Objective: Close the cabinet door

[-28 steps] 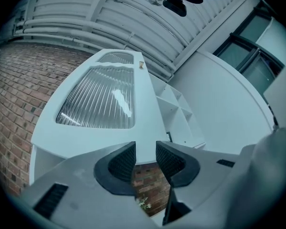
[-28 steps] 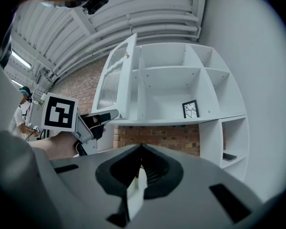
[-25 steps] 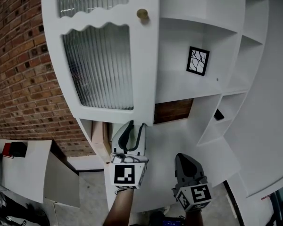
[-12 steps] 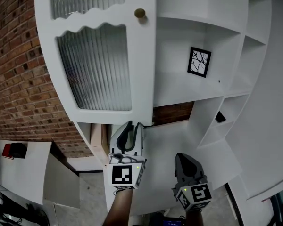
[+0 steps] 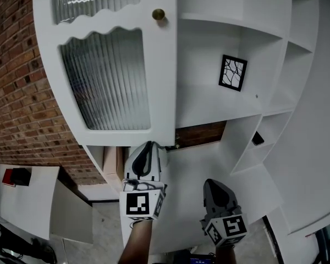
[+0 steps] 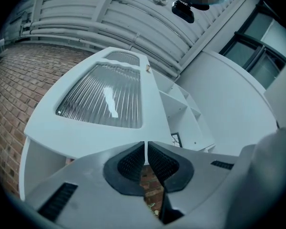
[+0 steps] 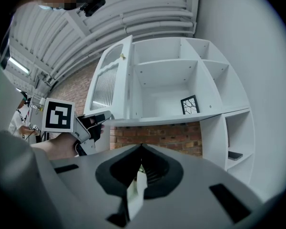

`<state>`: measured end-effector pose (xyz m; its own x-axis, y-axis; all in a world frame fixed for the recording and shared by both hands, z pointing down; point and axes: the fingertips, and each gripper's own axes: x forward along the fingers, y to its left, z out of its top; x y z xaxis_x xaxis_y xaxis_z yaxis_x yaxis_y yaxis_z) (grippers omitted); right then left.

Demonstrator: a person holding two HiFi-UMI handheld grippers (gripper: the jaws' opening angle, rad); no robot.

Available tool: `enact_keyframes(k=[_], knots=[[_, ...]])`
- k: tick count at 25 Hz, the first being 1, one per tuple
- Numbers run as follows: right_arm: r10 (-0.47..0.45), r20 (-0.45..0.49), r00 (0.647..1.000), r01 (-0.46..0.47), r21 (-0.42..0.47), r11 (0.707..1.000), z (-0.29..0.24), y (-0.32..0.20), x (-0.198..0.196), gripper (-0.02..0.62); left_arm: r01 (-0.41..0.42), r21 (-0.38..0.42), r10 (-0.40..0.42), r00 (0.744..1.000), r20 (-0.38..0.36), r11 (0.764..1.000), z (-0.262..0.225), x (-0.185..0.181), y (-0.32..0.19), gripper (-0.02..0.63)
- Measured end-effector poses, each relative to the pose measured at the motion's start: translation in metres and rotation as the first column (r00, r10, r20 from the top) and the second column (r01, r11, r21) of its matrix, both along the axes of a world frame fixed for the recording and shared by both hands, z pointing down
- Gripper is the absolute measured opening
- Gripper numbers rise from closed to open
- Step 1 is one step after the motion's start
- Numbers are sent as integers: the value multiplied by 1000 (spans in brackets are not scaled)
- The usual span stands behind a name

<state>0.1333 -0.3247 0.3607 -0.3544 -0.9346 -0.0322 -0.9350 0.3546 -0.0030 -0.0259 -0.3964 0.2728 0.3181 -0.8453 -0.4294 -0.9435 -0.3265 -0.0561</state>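
The white cabinet door (image 5: 115,65) with ribbed glass and a brass knob (image 5: 158,14) stands open, swung out to the left of the open shelves (image 5: 220,43). My left gripper (image 5: 148,147) points up at the door's lower right corner, its tips right at the bottom edge. Its jaws have just been closing and now stand all but together, with nothing between the pads (image 6: 133,161). The right gripper view shows that left gripper (image 7: 102,118) touching the door's (image 7: 109,80) underside. My right gripper (image 5: 214,185) hangs lower right, shut and empty, below the shelves.
A small black-and-white framed picture (image 5: 232,72) stands on the middle shelf. A dark flat object (image 5: 257,138) lies in a lower right compartment. A brick wall (image 5: 16,92) runs along the left, with a white table (image 5: 22,202) low on that side.
The left gripper's jaws have closed from wide apart to nearly touching. The door and its knob have shifted a little left in the head view. The right gripper looks unmoved.
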Motion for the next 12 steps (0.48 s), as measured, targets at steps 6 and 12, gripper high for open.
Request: enact_keyframes(k=[6,12], knots=[[7,31,999,-7,-21,1000,6,-8,5,0,17,-7,-17,1000,-1,1000,0,-3,-8,26],[-82,174,981,87,-24,996,5,-9,1,0,20,2,-20,1000,9,1000,0,-3,-15,23]])
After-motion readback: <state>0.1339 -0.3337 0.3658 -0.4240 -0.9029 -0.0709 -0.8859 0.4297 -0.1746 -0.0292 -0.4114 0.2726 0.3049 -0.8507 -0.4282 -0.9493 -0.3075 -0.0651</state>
